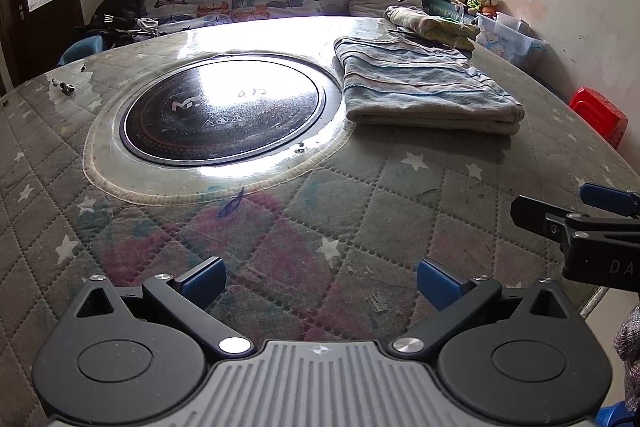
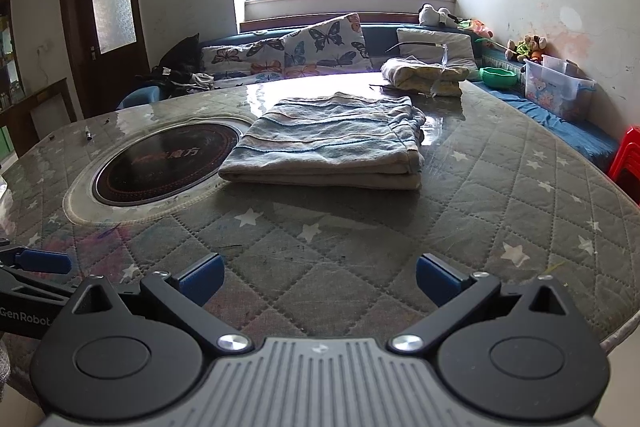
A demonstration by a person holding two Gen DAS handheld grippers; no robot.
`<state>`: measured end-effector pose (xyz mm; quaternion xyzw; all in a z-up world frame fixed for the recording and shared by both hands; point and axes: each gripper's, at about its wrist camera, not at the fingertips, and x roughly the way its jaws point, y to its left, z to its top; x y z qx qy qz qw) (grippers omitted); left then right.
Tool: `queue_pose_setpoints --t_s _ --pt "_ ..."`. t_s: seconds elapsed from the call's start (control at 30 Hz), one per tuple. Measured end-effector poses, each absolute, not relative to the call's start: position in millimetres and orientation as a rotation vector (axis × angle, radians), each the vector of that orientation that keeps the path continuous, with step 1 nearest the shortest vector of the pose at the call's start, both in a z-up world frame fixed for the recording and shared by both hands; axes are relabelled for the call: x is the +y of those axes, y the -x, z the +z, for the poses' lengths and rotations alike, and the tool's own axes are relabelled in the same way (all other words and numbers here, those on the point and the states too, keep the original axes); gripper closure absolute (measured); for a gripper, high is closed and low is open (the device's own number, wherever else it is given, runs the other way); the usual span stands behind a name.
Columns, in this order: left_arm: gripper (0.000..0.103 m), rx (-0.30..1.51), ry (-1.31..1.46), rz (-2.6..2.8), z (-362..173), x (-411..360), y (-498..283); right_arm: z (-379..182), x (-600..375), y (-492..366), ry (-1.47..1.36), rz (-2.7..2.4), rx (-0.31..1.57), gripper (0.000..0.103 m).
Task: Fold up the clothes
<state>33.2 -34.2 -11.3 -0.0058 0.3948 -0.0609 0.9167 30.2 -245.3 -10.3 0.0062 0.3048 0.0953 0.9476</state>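
Because the striped garment (image 2: 328,143) is lying folded on the bench (image 2: 500,195), you are holding both the left tongs (image 1: 321,285) and right tongs (image 2: 320,281) released and empty, well short of it.

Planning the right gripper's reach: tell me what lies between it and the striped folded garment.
Nothing visible. Only bare quilted table cover lies between the open right gripper and the striped folded garment. The left gripper sits off to the side.

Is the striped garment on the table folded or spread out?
Folded: the striped garment lies as a neat rectangle, stacked layers showing along its near edge.
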Motion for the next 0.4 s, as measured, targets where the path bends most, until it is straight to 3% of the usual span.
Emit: queue_pose_setpoints --t_s 0.4 --pt "0.000 0.822 0.018 -0.132 -12.9 -35.9 -34.2 -11.2 -243.0 -29.8 -0.015 0.201 0.625 0.000"
